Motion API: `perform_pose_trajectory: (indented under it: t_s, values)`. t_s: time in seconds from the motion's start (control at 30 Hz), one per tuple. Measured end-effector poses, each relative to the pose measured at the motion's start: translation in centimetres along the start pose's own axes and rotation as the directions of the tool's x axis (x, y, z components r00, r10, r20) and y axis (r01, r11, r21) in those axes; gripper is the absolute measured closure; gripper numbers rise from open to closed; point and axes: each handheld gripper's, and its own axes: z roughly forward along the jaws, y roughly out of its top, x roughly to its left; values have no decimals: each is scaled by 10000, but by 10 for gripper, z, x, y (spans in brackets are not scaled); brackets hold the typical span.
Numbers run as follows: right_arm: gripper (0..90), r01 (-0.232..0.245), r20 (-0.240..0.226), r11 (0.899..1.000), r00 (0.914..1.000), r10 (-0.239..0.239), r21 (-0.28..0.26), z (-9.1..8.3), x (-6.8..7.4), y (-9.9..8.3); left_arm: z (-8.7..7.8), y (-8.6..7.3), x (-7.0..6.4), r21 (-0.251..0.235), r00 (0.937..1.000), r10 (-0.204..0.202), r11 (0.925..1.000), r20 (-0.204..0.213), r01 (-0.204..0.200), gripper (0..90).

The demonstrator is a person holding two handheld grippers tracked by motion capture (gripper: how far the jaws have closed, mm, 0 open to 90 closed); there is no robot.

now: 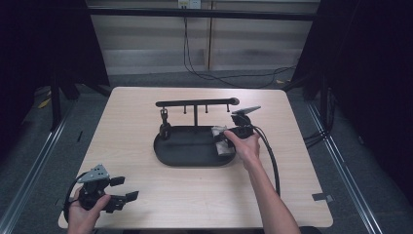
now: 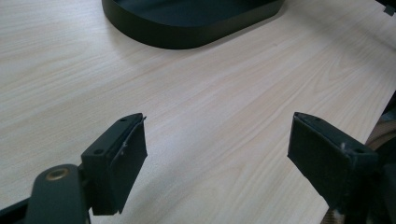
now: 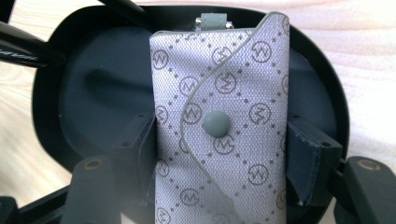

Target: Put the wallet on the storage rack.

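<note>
A grey key pouch point(image 3: 219, 93) with a printed logo pattern and a round snap sits between the jaws of my right gripper point(image 3: 222, 140), which is shut on it. The pouch point(image 1: 221, 139) is at the right end of a black oval tray point(image 1: 195, 163), and the right gripper point(image 1: 228, 136) reaches in from the tray's right side. The tray's rim point(image 3: 331, 93) curves around behind the pouch. My left gripper point(image 1: 125, 188) is at the table's near left corner, open and empty. Its jaws stand wide apart over bare wood point(image 2: 217, 135), with the tray point(image 2: 187, 32) farther off.
A black T-shaped rack point(image 1: 196, 103) with small hooks rises from the tray's back; a dark item point(image 1: 164, 127) hangs from its left hook. A scrap of tape point(image 1: 322, 197) lies near the table's right front corner. Cables trail on the floor behind the light wooden table point(image 1: 195, 195).
</note>
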Motion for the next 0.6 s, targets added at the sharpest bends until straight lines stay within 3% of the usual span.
perform_pose_trajectory:
  t_s: [0.3, 0.4, 0.6]
  values:
    - [328, 119, 211, 9998, 9997, -122, 142, 11, -1, 0, 1, 1, 1, 30, 10000, -6, 10000, -53, 6, 193]
    - [320, 410, 610, 9988, 9972, -425, 255, 14, 2, 0, 2, 1, 2, 49, 10000, -8, 10000, -56, 8, 193]
    - [303, 671, 807, 9975, 9944, -686, 212, 16, 2, -2, 1, 1, 2, 36, 10000, -33, 10000, -13, 33, 193]
